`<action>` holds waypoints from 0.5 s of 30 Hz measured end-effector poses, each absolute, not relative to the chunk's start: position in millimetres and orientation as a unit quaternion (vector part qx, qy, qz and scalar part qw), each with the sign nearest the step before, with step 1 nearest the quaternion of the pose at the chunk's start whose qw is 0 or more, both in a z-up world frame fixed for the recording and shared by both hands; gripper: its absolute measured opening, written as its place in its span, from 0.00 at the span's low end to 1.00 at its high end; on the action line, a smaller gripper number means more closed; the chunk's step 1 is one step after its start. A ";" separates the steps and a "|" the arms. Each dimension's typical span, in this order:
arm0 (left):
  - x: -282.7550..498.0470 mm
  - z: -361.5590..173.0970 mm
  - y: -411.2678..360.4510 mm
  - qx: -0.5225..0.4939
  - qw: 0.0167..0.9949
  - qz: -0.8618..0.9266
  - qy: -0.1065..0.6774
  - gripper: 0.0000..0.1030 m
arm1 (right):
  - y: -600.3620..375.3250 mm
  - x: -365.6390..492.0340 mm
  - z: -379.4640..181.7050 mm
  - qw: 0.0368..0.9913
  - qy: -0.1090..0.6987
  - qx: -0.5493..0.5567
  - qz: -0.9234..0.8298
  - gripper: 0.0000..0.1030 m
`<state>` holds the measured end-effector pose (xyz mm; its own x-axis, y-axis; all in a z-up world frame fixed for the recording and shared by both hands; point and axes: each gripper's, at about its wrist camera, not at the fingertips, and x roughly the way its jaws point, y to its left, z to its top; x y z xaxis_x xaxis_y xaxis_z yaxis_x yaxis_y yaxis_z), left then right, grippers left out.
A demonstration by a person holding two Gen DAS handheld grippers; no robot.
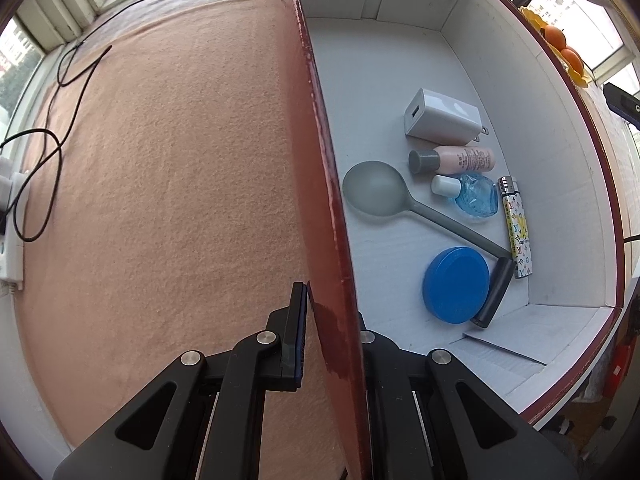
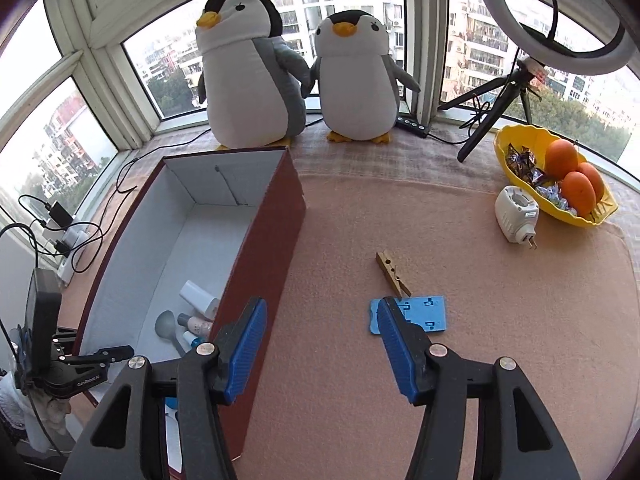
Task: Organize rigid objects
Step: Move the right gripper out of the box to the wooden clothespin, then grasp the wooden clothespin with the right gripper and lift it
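Landmark: the red-brown box (image 2: 256, 240) with white inside walls, standing open on the peach cloth (image 2: 480, 340) that covers the desk.
Left gripper (image 1: 332, 300): its jaws are closed down on the box's near long wall, one finger outside over the cloth, the other inside the box, the wall pinched between them.
Inside the box, beyond the left jaws: a grey spoon (image 1: 384, 200) lies nearest the gripped wall; past it a white USB charger (image 1: 444, 118), a pink bottle with a grey cap (image 1: 456, 160), a small clear blue bottle with a white cap (image 1: 470, 196), and a patterned lighter (image 1: 516, 228) by the far wall.
Nearer the jaws in the box: a round blue lid (image 1: 456, 286), with a black bar-shaped piece (image 1: 496, 294) leaning against its edge at the spoon handle's end.
Right gripper (image 2: 320, 340): outside the box, over the cloth, jaws about half open with nothing between them and nothing touched.
Outside the box, by the right jaws: a flat blue plastic piece (image 2: 424, 314) lies just behind the right-hand finger tip, and a wooden clothespin (image 2: 392, 274) touches its far edge.
Farther from the box: a white plug-in device (image 2: 516, 212) beside a yellow bowl (image 2: 516, 172) of oranges and wrapped sweets.
Behind the box: two plush penguins (image 2: 256, 68) on the window ledge.
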<state>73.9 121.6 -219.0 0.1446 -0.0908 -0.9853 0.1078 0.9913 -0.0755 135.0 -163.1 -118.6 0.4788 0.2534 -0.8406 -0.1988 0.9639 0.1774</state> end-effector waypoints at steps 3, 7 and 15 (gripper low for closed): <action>76.2 -220.2 120.3 0.010 0.755 -0.067 0.653 0.07 | -182.4 155.4 -132.0 0.851 0.510 0.043 0.117 0.52; 79.0 -219.9 118.6 0.012 0.753 -0.069 0.654 0.07 | -194.5 178.4 -152.5 0.837 0.533 0.050 0.109 0.52; 81.6 -219.8 116.9 0.012 0.752 -0.068 0.656 0.07 | -192.5 210.7 -189.9 0.808 0.577 0.043 0.111 0.52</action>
<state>81.6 116.9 -219.8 0.1301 -0.0875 -0.9876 0.1178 0.9904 -0.0723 210.7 -192.5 -189.9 0.3092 0.2292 -0.9229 -0.1296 0.9716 0.1979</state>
